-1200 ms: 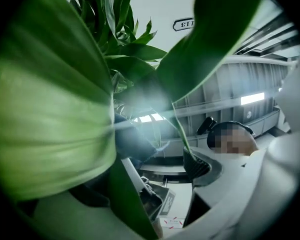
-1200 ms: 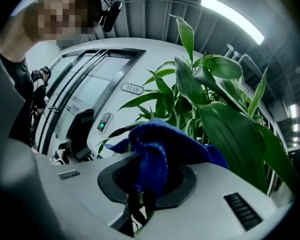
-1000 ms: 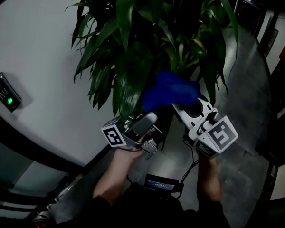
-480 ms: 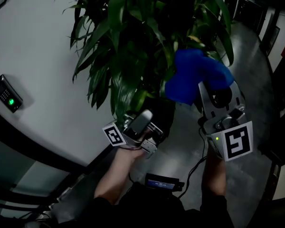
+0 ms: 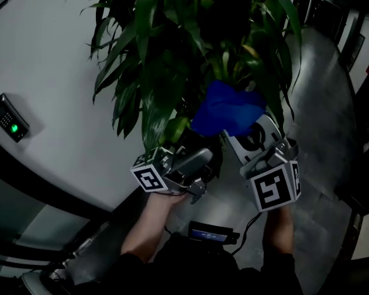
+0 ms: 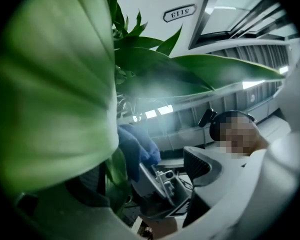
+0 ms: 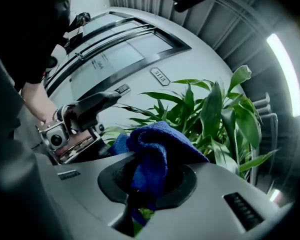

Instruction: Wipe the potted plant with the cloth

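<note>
Against the white wall, at the far middle of the head view, stands the potted plant, a tall bush of long, dark green leaves that arch outward and droop. I cannot make out its pot in the shadow under the foliage. Low on the plant's right side, a bunched blue cloth presses into the leaves.

My right tongs are clenched on that cloth. The right gripper view shows the fabric wadded between the jaws with a sliver of green pinched beneath it, so a leaf seems to be wrapped inside the fold. Just to the left, my left tongs sit under one broad drooping leaf. Their jaws stand apart, released, and the leaf's lower end lies against the jaw at that view's left, not squeezed. The two tongs are near each other, not touching.

Grey floor runs off to the right. A small keypad with a green light is mounted on the wall at the left.

I judge this to be mid-wipe. To do it well, I should steady the leaf from beneath with the left tongs. Then I should draw the cloth from the stem end toward the tip in one smooth pull, with light pressure so the blade does not crease or tear. The grip on the cloth must be firm, since a loose wad would slip off among the stems.
</note>
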